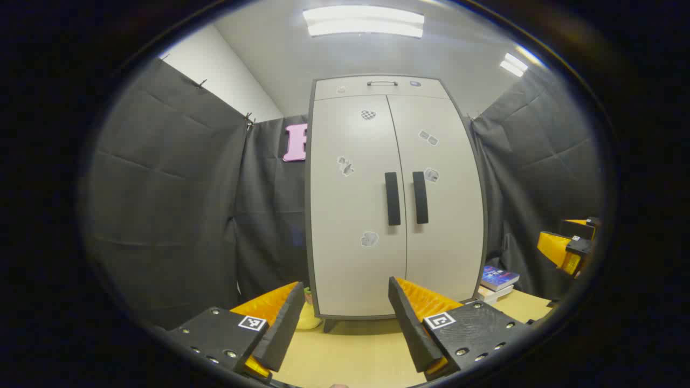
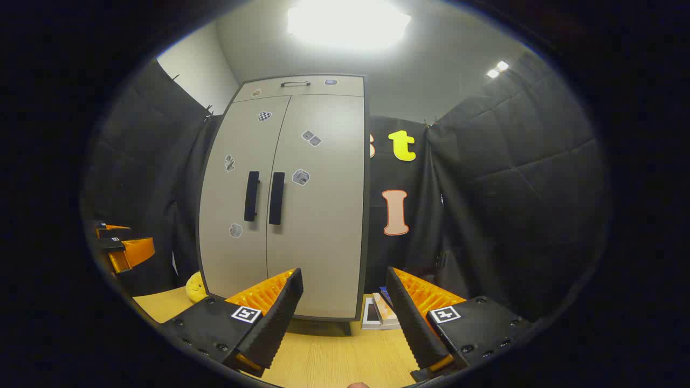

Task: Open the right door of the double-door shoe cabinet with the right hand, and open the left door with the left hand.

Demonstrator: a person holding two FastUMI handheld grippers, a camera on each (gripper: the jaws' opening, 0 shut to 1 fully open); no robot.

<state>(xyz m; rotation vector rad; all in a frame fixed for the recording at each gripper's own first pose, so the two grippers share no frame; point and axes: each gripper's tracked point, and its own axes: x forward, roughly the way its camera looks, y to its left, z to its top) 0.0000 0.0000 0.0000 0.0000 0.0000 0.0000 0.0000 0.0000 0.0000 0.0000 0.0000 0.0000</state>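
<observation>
A pale grey double-door shoe cabinet [image 1: 396,194] stands upright on a wooden table, both doors closed. Its left door [image 1: 350,205] and right door [image 1: 444,205] each carry a dark vertical handle: left handle [image 1: 392,198], right handle [image 1: 420,197]. My left gripper [image 1: 345,291] is open, well short of the cabinet, low before the left door. In the right gripper view the cabinet [image 2: 285,199] sits to the left, with its left handle [image 2: 252,196] and right handle [image 2: 276,198]. My right gripper [image 2: 345,288] is open, off the cabinet's right corner. The right gripper [image 1: 566,245] also shows at the left gripper view's right edge.
Books [image 1: 498,283] are stacked right of the cabinet on the wooden table [image 1: 350,355]. A small yellow toy [image 2: 195,288] lies at the cabinet's left foot. More books [image 2: 377,315] lie beside its right foot. Black cloth walls enclose the booth. A drawer with a metal pull [image 1: 382,83] tops the cabinet.
</observation>
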